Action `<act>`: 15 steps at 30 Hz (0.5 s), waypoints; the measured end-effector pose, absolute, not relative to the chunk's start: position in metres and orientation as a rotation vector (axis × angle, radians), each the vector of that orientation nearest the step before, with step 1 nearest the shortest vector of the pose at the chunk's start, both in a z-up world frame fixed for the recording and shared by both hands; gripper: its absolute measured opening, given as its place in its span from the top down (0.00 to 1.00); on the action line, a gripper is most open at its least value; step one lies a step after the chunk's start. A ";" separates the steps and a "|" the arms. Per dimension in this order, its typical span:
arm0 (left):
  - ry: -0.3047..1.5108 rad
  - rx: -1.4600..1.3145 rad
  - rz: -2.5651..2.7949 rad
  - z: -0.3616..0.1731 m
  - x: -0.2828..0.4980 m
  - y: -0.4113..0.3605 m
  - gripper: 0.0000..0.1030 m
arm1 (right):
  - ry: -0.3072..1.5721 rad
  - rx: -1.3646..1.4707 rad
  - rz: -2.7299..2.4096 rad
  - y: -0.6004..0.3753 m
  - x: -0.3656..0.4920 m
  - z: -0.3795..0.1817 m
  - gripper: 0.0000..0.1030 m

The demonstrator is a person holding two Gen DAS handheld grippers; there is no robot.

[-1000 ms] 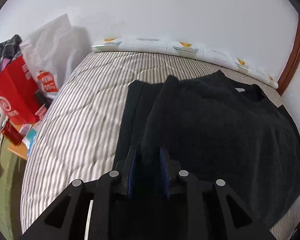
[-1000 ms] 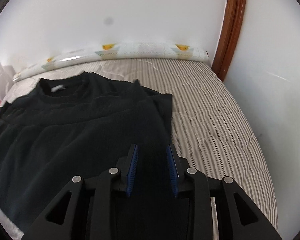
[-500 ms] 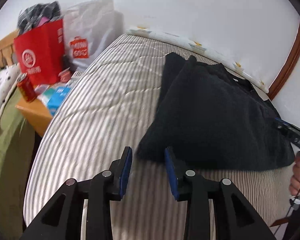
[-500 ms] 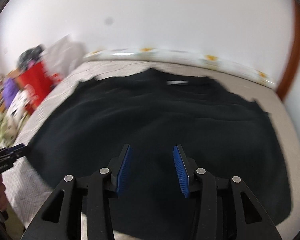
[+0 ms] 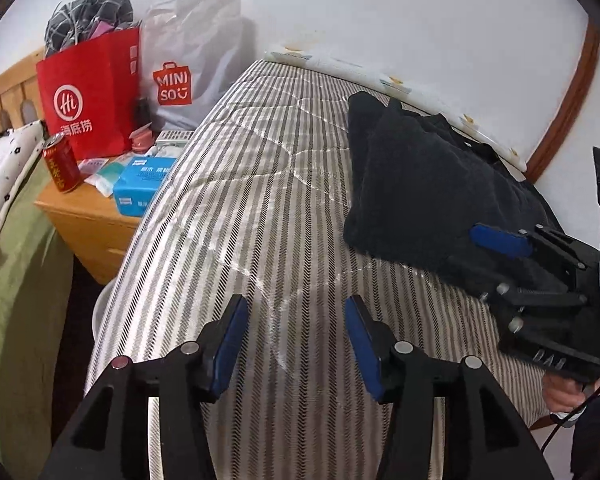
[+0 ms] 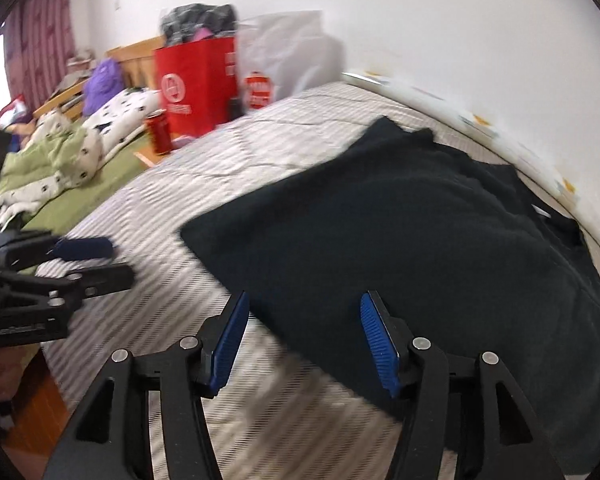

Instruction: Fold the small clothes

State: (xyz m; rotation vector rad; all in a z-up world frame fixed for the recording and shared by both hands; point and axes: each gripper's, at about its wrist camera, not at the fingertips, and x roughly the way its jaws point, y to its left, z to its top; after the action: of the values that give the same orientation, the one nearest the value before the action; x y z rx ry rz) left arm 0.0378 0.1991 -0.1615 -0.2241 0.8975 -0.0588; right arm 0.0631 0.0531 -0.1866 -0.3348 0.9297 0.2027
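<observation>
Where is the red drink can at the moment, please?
The red can stands upright on the wooden nightstand at the left of the left wrist view, in front of the red paper bag, left of the blue box.

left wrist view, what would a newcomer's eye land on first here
The black garment lying folded on the striped mattress, toward its right side. Next, the red shopping bag on the wooden nightstand at left. Both tongs, left and right, are open and empty.
</observation>
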 end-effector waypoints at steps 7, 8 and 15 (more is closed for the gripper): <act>0.882 -0.251 -0.104 -0.165 0.034 0.211 0.50 | 0.896 -0.461 0.148 0.087 0.079 -0.212 0.42; 0.878 -0.252 -0.109 -0.165 0.033 0.211 0.49 | 0.886 -0.481 0.135 0.090 0.082 -0.214 0.42; 0.866 -0.274 -0.115 -0.166 0.032 0.209 0.47 | 0.841 -0.485 0.079 0.087 0.093 -0.210 0.85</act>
State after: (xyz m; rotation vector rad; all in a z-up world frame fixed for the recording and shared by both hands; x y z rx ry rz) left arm 0.0321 0.2095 -0.1662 -0.2741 0.8660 -0.1152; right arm 0.0931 0.0874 -0.2096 -0.4845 0.8405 0.0787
